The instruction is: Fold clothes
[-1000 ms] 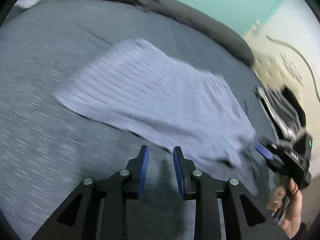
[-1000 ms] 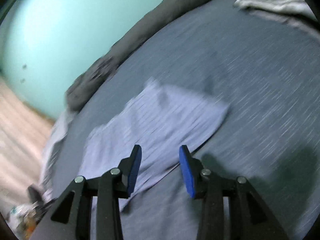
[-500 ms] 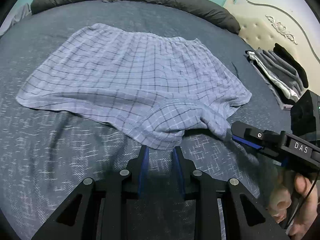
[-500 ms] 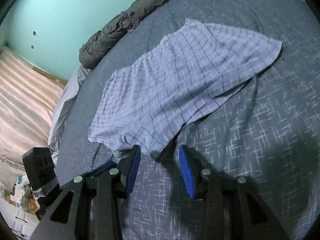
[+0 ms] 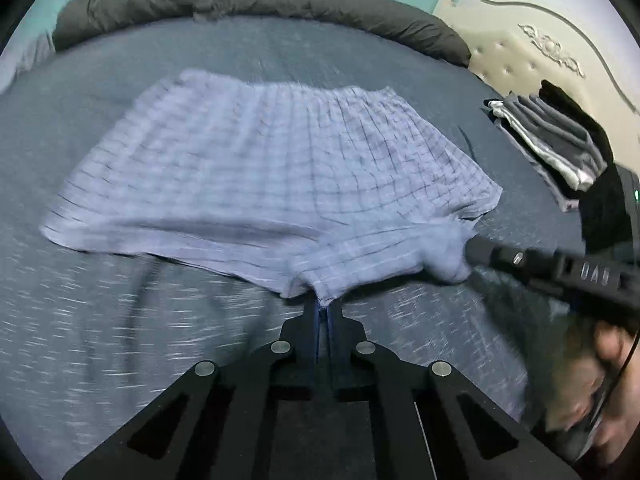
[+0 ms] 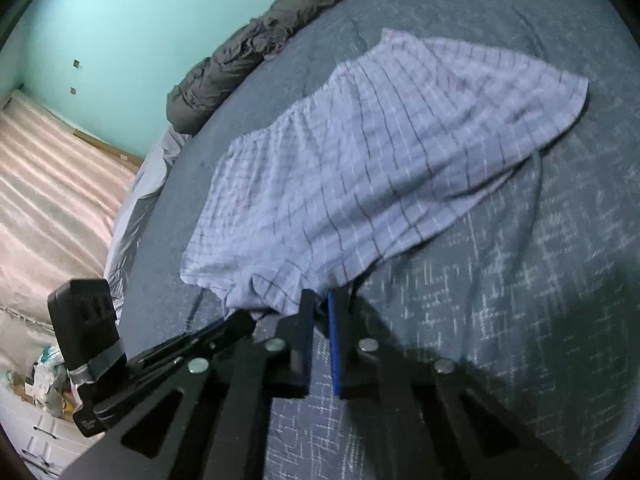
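The shorts (image 5: 276,184) are pale lavender-blue with a thin dark check and a gathered elastic waistband along the 12 o'clock edge in the left view. They lie spread mostly flat on the bed, legs toward 6 o'clock. The near hem is bunched and lifted at 6 o'clock and at 3 o'clock, where the cloth puckers into a small wad.

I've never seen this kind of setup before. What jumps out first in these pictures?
A pale blue checked pair of shorts lies spread across the dark grey bed. The left gripper and right gripper are each shut on its near hem. A stack of folded clothes sits by the cream headboard.
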Demonstrator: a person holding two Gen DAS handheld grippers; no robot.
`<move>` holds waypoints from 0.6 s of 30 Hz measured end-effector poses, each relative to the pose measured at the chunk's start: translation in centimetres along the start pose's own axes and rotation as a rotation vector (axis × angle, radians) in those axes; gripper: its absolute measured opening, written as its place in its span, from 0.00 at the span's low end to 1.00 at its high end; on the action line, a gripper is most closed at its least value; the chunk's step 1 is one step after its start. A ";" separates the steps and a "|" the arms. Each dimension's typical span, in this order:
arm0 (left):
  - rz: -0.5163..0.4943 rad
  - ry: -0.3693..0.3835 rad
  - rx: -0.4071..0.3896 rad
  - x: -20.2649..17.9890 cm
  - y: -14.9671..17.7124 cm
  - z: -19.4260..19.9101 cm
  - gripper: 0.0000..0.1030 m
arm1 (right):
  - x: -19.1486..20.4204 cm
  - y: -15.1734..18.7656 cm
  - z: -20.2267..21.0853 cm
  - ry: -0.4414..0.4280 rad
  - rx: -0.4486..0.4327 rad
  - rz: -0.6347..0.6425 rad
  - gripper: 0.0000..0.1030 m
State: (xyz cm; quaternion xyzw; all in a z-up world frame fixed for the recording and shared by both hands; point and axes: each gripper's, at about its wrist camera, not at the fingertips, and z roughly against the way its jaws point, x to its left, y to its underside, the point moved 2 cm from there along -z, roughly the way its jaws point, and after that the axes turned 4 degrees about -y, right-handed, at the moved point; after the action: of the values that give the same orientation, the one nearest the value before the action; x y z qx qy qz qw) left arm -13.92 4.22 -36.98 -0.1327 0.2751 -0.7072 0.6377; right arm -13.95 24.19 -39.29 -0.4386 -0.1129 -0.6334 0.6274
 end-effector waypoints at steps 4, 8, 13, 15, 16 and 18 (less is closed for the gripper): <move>-0.081 -0.095 -0.034 0.8 0.4 1.8 0.03 | 0.5 -0.6 1.4 -0.030 -0.022 0.010 0.03; -0.156 -0.120 -0.008 0.1 1.2 1.5 0.03 | 0.9 -0.9 2.2 -0.038 -0.025 0.031 0.03; -0.169 -0.086 0.034 -0.8 1.9 0.9 0.05 | 0.6 -0.1 1.3 -0.009 0.028 0.030 0.03; -0.134 -0.074 0.046 -0.3 1.7 1.0 0.05 | 0.3 0.1 1.0 0.001 0.045 0.025 0.03; -0.105 -0.068 0.040 0.2 1.5 1.5 0.05 | 0.2 0.2 0.9 0.006 0.054 0.023 0.03; -0.061 -0.067 0.021 1.0 1.0 2.5 0.05 | 0.0 0.4 0.6 0.016 0.071 0.018 0.03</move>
State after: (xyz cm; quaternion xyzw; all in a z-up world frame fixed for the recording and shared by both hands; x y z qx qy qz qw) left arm -11.95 2.67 -35.67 -0.1578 0.2419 -0.7243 0.6260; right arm -13.35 24.58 -39.11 -0.4119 -0.1263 -0.6267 0.6493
